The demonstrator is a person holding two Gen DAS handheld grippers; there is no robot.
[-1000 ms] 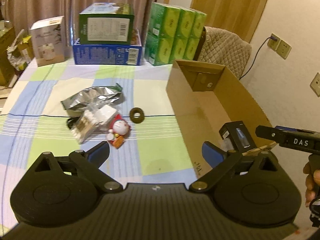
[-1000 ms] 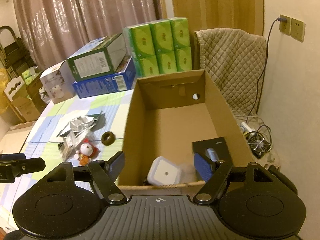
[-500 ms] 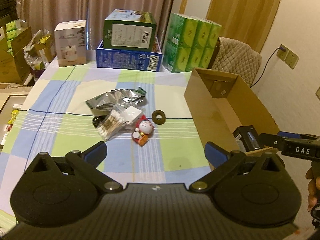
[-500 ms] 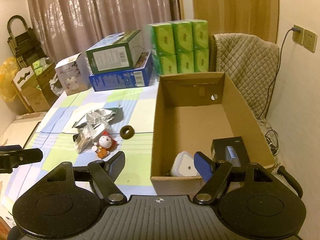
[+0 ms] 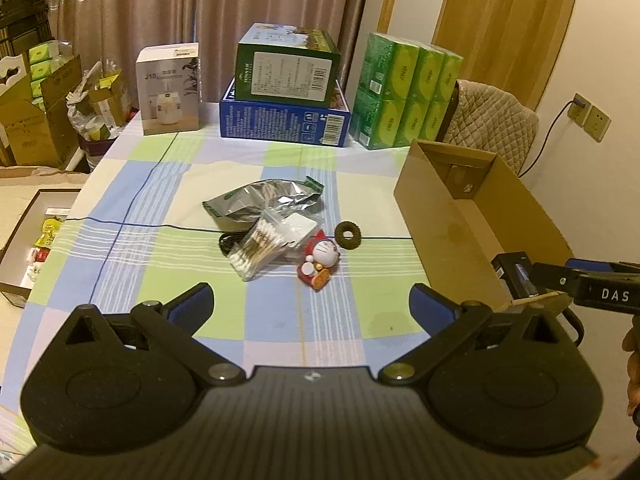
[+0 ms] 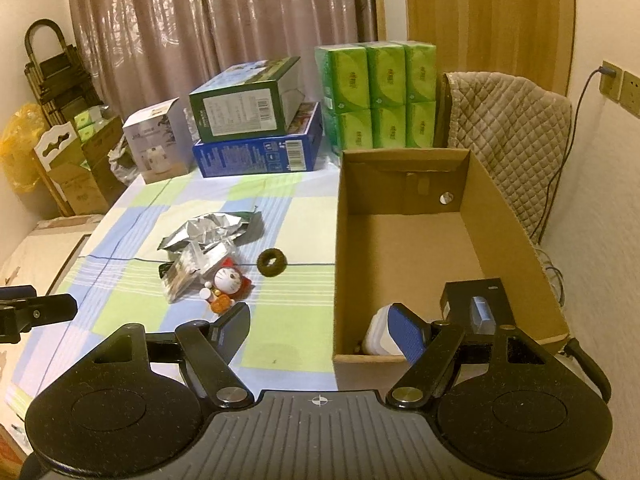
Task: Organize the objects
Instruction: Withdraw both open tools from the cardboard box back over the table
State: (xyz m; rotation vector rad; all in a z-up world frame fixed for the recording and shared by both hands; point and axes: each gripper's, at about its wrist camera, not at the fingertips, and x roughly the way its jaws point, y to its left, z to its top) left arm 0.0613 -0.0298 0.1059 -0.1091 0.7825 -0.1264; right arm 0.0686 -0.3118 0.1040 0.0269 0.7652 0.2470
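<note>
Evidently, both tongs, left (image 5: 310,300) and right (image 6: 320,330), stood released and empty, aimed at the bench's (image 5: 132,216) loose pile beside the half-filled box (image 6: 508,216).

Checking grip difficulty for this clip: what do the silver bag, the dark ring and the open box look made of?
Silver bag: crinkled metallic foil, shiny with creases. Dark ring: looks soft and fuzzy, matte, perhaps fabric or felt; unclear. Open box: plain brown corrugated cardboard, matte, with folded flaps.
</note>
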